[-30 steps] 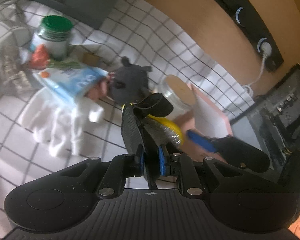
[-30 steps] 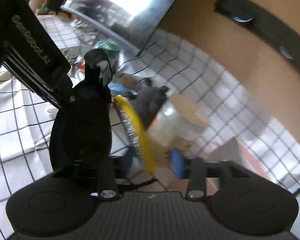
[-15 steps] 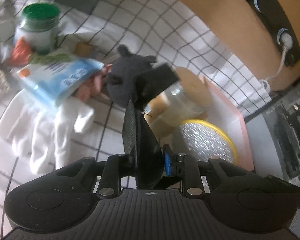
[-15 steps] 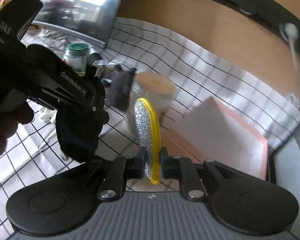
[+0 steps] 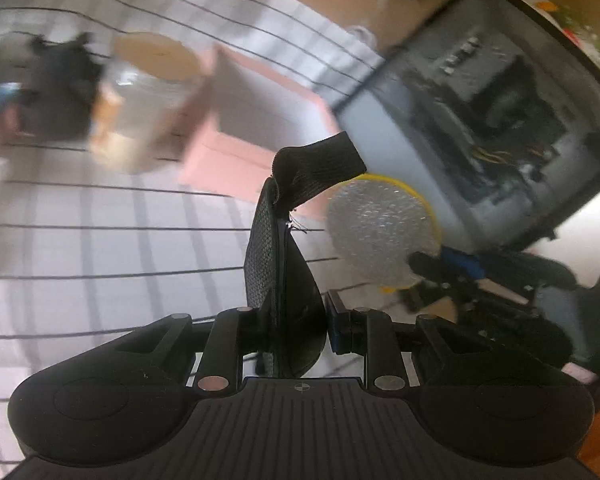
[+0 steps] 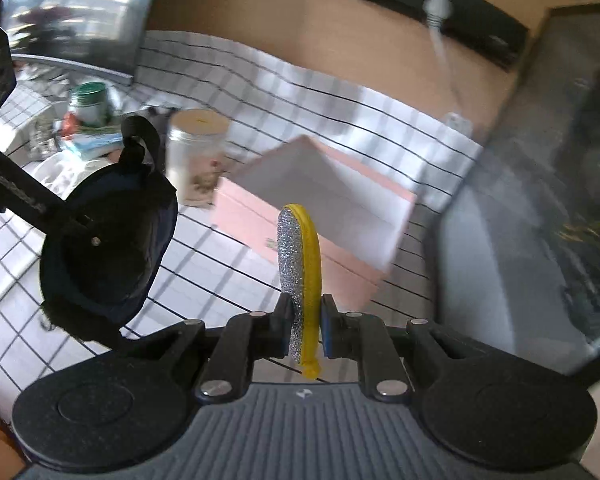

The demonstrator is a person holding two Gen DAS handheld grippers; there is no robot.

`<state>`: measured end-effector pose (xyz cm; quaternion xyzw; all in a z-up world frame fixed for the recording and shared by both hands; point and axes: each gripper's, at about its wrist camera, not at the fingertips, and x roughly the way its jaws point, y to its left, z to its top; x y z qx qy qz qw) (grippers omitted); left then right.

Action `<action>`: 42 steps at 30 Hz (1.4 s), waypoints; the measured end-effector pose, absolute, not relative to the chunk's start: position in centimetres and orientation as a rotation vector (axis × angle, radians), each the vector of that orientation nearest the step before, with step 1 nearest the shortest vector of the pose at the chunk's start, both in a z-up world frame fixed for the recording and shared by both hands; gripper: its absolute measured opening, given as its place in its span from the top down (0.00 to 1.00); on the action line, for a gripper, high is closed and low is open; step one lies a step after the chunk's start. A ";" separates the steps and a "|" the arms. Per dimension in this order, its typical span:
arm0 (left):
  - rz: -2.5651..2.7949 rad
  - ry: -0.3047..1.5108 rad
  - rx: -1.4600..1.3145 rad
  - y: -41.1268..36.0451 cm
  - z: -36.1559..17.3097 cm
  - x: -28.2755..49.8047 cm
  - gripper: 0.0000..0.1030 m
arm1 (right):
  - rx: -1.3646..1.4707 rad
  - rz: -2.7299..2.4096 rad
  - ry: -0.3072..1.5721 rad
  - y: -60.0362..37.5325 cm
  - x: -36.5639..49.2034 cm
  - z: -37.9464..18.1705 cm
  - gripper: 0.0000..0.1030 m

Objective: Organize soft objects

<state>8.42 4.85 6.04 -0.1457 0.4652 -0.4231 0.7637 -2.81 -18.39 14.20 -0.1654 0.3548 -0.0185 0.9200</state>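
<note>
The yellow-rimmed glitter pad (image 6: 300, 276) is clamped on edge in the right gripper (image 6: 305, 330); the black mesh pouch (image 5: 284, 276) is pinched in the left gripper (image 5: 296, 336). Both have been carried from the clutter toward the pink box (image 6: 312, 208), apparently for stowing. Both grippers are angled downward.

Pink box (image 6: 300, 216), jar (image 6: 196, 156) on checked tablecloth (image 6: 204, 256)

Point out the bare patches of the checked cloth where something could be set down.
Bare checked cloth lies in front of the pink box, between it and the grippers. Crowded: the far left corner, around the green-lidded jar, and beside the wooden-lidded jar.
</note>
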 end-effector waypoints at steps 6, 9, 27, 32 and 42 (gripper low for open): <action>-0.958 0.922 -0.299 2.0 9.8 12.3 0.74 | -0.324 -0.122 0.698 -19.4 -4.4 15.0 0.86; -0.951 0.834 -0.294 -0.3 12.4 15.1 0.74 | -0.293 -0.162 0.681 -19.9 -5.2 15.3 0.86; -0.697 0.700 -0.195 -4.5 14.1 23.6 0.73 | -0.326 -0.247 0.572 -20.5 -1.6 16.7 0.86; -0.694 0.742 -0.181 -0.3 14.0 20.3 0.73 | -0.442 -0.237 0.479 -18.9 5.7 17.0 0.86; -0.474 0.900 -0.301 11.0 8.6 13.8 0.73 | -0.291 0.057 0.483 -14.4 8.1 13.6 0.37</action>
